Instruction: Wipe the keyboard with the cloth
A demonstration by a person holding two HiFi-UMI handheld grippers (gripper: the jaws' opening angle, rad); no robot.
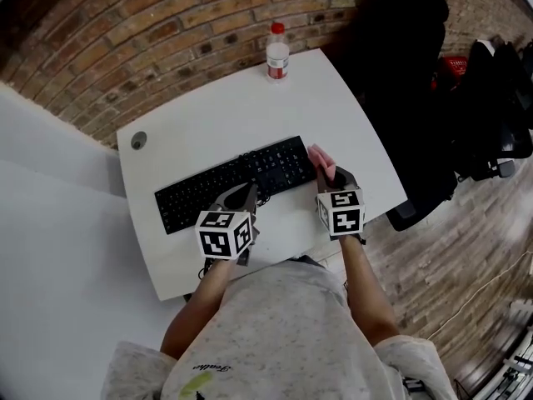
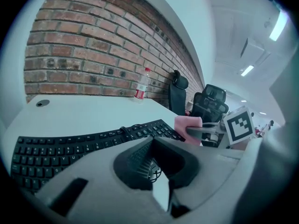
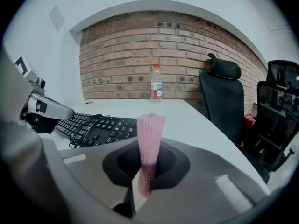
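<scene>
The right gripper has its jaws clamped on the cloth; the cloth is pale pink with a fine waffle-like weave, folded into a narrow strip that stands up out of the jaws with its top end rounded; from the head view it pokes out ahead of the gripper at the right end of the keyboard, though whether it touches the keys cannot be told. The keyboard is black and full-sized, lying at a slant across the white desk, with a black cable looped over the keys near its middle. The left gripper has its jaws brought together with nothing between them, their tip over the keyboard's near edge. A clear bottle with a red cap and label stands at the desk's far edge by the brick wall; a black office chair stands off the desk's right side.
</scene>
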